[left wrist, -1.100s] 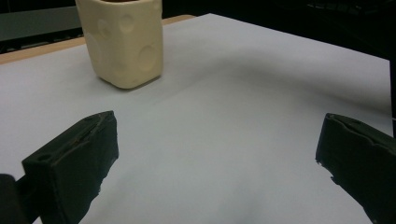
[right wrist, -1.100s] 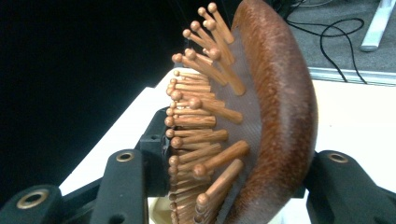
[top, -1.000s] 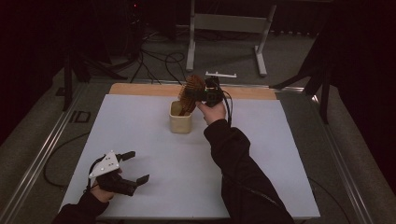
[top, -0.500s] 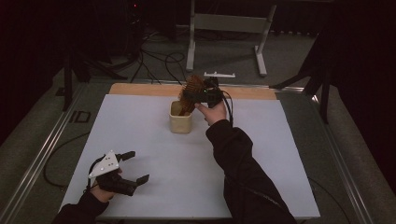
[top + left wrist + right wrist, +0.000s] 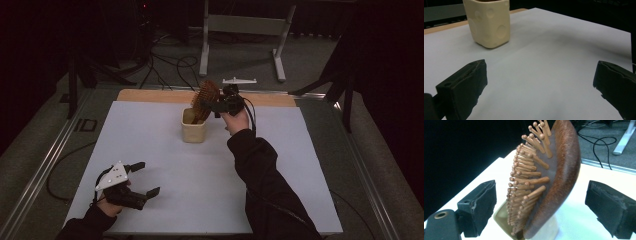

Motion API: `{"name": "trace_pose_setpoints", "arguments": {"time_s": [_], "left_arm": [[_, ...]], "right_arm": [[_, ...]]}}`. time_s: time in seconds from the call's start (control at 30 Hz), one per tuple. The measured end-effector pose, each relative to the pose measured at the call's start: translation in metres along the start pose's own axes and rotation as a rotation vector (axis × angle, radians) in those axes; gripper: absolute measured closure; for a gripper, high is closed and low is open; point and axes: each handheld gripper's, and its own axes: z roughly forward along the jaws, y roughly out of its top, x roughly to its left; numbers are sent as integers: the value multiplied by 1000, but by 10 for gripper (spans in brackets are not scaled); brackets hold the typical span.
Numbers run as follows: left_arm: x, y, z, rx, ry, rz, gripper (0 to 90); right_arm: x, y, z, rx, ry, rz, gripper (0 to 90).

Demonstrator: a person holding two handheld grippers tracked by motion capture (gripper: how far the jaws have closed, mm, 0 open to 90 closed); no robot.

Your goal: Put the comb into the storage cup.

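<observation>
Right gripper view: hairbrush (image 5: 554,182) stands handle-down in cream cup (image 5: 549,230) nr table's far edge, head betw. spread jaws of right gripper (image 5: 540,205), untouched. Left gripper (image 5: 142,177) open, nr front-left corner.

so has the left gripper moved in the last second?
No. The left gripper sits open at the same near-left spot on the white table, equally far from the cream cup.

A dark reddish-brown wooden paddle hairbrush (image 5: 554,180) with lighter tan round-tipped pegs stands in a cream-yellow, dimple-patterned square cup (image 5: 489,23) on a white tabletop (image 5: 165,150) edged in pale wood.
</observation>
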Motion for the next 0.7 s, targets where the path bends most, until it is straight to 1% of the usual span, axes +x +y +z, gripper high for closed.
{"name": "trace_pose_setpoints", "arguments": {"time_s": [0.2, 0.4, 0.43, 0.5, 0.53, 0.6, 0.63, 0.7], "left_arm": [[0, 1, -1, -4, 0, 0, 0], [-1, 0, -1, 1, 3, 2, 0], [-1, 1, -1, -1, 3, 3, 0], [-1, 1, 0, 2, 3, 5, 0], [-1, 1, 0, -1, 3, 4, 0], [-1, 0, 0, 0, 1, 0, 0], [-1, 0, 0, 3, 1, 1, 0], [-1, 0, -1, 3, -1, 1, 0]], "right_arm": [[-3, -2, -6, 7, -1, -29, 94], [-7, -6, -14, 34, -24, -45, 94], [-8, -7, -16, 33, -28, -44, 94], [-10, -8, -18, 34, -21, -52, 94], [-11, -8, -19, 30, -32, -63, 94], [-11, -9, -21, 30, -33, -65, 94], [-12, -10, -23, 23, -33, -76, 94], [-13, -11, -25, 15, -29, -83, 94]]}}
